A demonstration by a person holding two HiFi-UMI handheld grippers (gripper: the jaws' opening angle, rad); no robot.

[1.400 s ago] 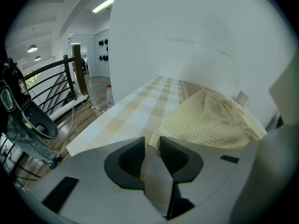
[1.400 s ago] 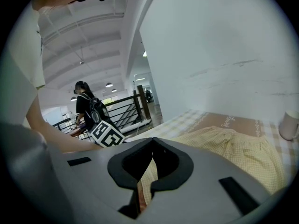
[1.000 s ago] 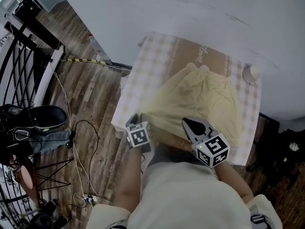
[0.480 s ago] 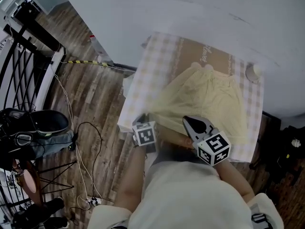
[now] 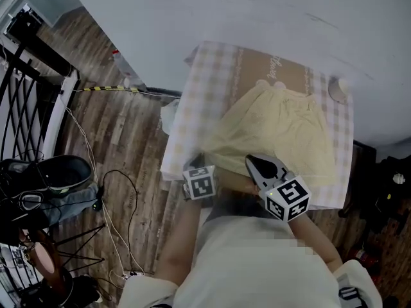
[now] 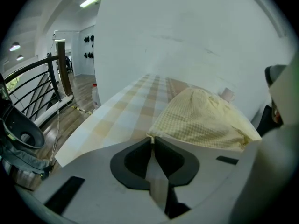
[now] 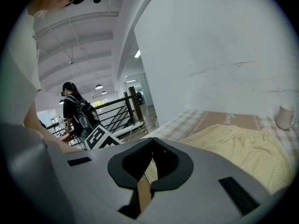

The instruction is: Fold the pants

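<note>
Pale yellow checked pants (image 5: 282,130) lie spread on a checked tablecloth (image 5: 205,88), waistband toward the wall. My left gripper (image 5: 196,164) is at their near left corner. In the left gripper view its jaws have just been closing, and the left gripper (image 6: 153,138) now pinches that corner of the pants (image 6: 205,120). My right gripper (image 5: 255,163) sits over the near hem further right. In the right gripper view the right gripper (image 7: 153,152) has its jaws together, a strip of the pants (image 7: 243,148) running in between them.
A small white cup-like object (image 5: 338,88) stands at the table's far right corner by the white wall. A brown lettered panel (image 5: 270,66) lies under the waistband. Left of the table are wood floor, cables and a black railing (image 5: 26,101). A person with a backpack (image 7: 74,111) stands far off.
The left gripper's jaws have come together on the pants' near left corner. Both grippers hold much the same spots at the near hem, while the head view has shifted a little.
</note>
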